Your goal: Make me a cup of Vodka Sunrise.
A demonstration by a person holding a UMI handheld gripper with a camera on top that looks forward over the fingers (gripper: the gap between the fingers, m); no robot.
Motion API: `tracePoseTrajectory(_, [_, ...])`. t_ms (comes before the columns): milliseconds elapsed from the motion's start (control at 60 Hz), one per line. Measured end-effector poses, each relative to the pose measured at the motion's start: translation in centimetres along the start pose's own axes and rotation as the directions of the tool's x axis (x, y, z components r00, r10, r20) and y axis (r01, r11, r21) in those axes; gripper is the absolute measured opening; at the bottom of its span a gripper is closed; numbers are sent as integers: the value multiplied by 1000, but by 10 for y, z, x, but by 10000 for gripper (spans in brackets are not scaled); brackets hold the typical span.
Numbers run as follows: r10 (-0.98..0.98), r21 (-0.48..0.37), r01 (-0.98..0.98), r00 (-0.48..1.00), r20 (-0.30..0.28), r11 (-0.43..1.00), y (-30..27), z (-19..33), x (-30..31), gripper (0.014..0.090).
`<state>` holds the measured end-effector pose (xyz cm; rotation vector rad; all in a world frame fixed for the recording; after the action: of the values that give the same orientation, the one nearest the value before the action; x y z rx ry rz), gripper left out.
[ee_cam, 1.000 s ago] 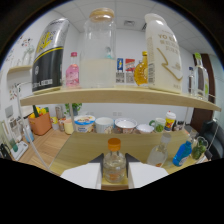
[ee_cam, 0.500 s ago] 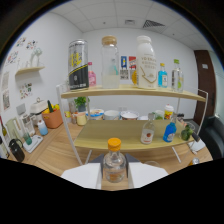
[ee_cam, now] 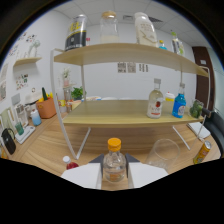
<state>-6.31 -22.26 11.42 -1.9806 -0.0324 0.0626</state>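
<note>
Between the fingers (ee_cam: pixel 114 176), low in the gripper view, stands a small clear bottle (ee_cam: pixel 114 167) with an orange cap (ee_cam: pixel 114 144). Both white pads press its sides, so the jaws are pinched on it, spread only as wide as the bottle.

Versus half a second ago: camera sits lower and closer to the shelf rack (ee_cam: pixel 125 52). Top board now rides high overhead; the lower board (ee_cam: pixel 115 116) is at about eye level. Bottle sits in the same spot between the fingers.

Just ahead, right of the bottle: empty clear cup (ee_cam: pixel 163 152) on the wooden table (ee_cam: pixel 47 150), near but apart from the fingers. Left of the fingers: a small red-and-white thing (ee_cam: pixel 70 163), too small to identify. Far right: edge of a yellow can (ee_cam: pixel 202 152).

Lower board: clear bottle with red label (ee_cam: pixel 155 102), blue bottle (ee_cam: pixel 179 104) beside it, dark green item (ee_cam: pixel 196 108) at the end. Top board: dark can (ee_cam: pixel 76 33), glass jar (ee_cam: pixel 109 28), white jug (ee_cam: pixel 145 29).

Room: open table between the rack's legs (ee_cam: pixel 83 142) and the cup. Orange pot (ee_cam: pixel 46 107) and clutter well off left.
</note>
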Motion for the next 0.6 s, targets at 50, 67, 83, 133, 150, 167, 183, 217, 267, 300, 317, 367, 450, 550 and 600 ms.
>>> tracePoseTrajectory(50, [3,-9,-3,1000,4,1000,8,12,-3,342])
tracePoseTrajectory(67, [7,-11,-7,1000,5,1000,10,16,-3,343])
tracePoseTrajectory(83, [11,-15,-11,1000,7,1000,13,19,-4,343])
tracePoseTrajectory(133, [16,-32,-16,1000,8,999,21,28,-6,343])
tracePoseTrajectory(150, [19,-36,-19,1000,10,999,24,31,-7,343])
tracePoseTrajectory(167, [22,-39,-21,1000,12,999,26,33,-8,343])
tracePoseTrajectory(183, [22,-41,-21,1000,13,999,28,35,-8,343])
tracePoseTrajectory(217, [13,-53,-13,1000,12,999,35,41,-10,343])
tracePoseTrajectory(267, [5,-68,-5,1000,11,998,43,46,-11,342])
tracePoseTrajectory(300, [2,-76,-1,1000,14,997,47,49,-12,342])
tracePoseTrajectory(317, [2,-81,-1,1000,16,997,49,50,-14,342])
tracePoseTrajectory(367, [4,-87,-2,1000,18,996,54,53,-15,343])
tracePoseTrajectory(450, [-2,-97,4,1000,24,995,61,56,-18,343])
tracePoseTrajectory(550, [-8,-107,11,999,32,994,68,55,-21,346])
tracePoseTrajectory(600, [-30,-107,34,999,35,994,69,53,-22,350])
